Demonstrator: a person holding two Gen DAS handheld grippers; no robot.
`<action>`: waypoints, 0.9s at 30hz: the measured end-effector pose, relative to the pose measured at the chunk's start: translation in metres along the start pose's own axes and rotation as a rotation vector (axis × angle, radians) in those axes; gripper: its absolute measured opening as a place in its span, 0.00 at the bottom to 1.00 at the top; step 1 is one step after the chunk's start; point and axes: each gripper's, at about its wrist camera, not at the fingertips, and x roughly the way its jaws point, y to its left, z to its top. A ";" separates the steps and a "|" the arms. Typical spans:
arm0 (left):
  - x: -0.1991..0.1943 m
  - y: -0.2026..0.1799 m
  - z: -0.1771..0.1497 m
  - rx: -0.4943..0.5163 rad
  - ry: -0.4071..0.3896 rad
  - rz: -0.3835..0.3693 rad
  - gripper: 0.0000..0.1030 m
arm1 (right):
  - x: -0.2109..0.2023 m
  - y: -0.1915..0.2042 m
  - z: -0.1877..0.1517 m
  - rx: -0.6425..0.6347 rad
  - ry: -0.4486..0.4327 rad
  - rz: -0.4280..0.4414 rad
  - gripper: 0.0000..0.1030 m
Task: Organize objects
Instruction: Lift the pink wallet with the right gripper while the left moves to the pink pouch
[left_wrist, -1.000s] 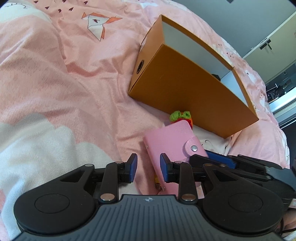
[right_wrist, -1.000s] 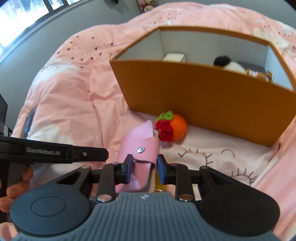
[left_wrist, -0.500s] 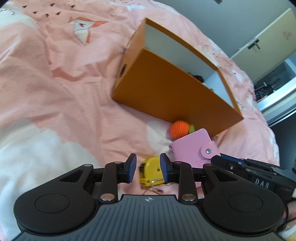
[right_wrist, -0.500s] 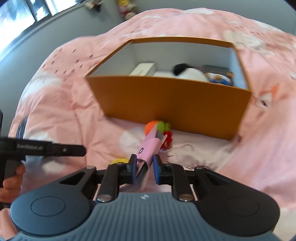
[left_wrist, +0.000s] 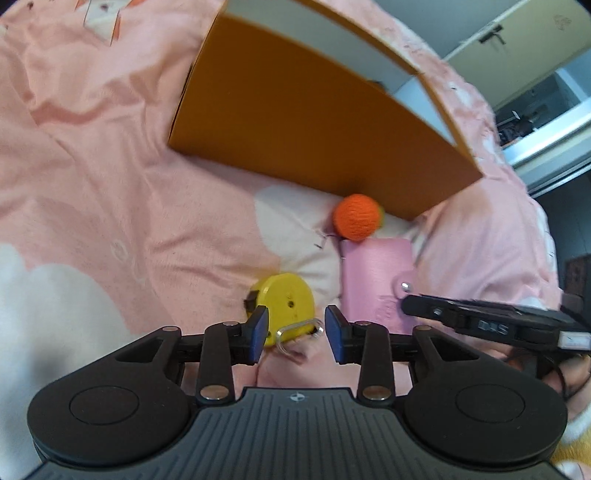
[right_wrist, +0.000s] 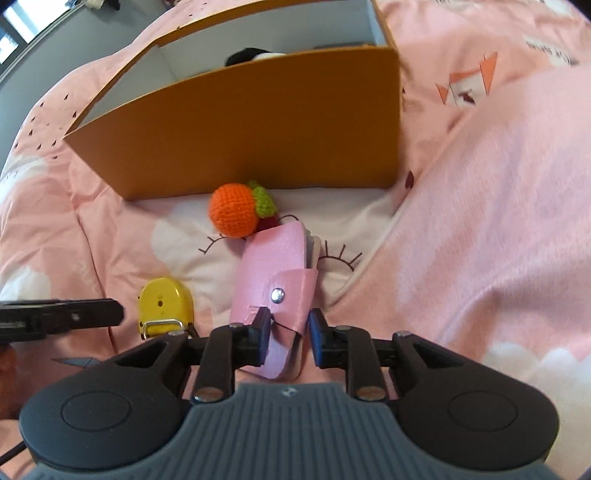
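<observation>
Forward slides the left gripper (left_wrist: 294, 329), jaws spread around the yellow tape (left_wrist: 282, 306) on the blanket (left_wrist: 92, 192). Right gripper (right_wrist: 286, 334) clamps the pink wallet's (right_wrist: 275, 291) near end, just right of the tape; yarn ball (right_wrist: 233, 210) sits against the box (right_wrist: 258, 133) beyond.

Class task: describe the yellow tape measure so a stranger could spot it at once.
Find the big orange box on the pink bedding. In front of it lies a crocheted orange ball, then a pink wallet. Left of the wallet lies the tape measure: the only yellow, hard, dome-shaped item, with a metal clip.
</observation>
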 end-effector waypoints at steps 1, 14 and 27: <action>0.004 0.002 0.001 -0.015 -0.004 -0.002 0.45 | 0.001 -0.002 0.000 0.010 0.000 0.009 0.28; 0.049 0.020 0.006 -0.119 0.095 -0.011 0.56 | 0.027 -0.035 0.005 0.143 0.036 0.131 0.42; 0.009 0.015 0.010 -0.198 0.192 -0.022 0.56 | 0.029 -0.041 0.001 0.165 0.038 0.159 0.43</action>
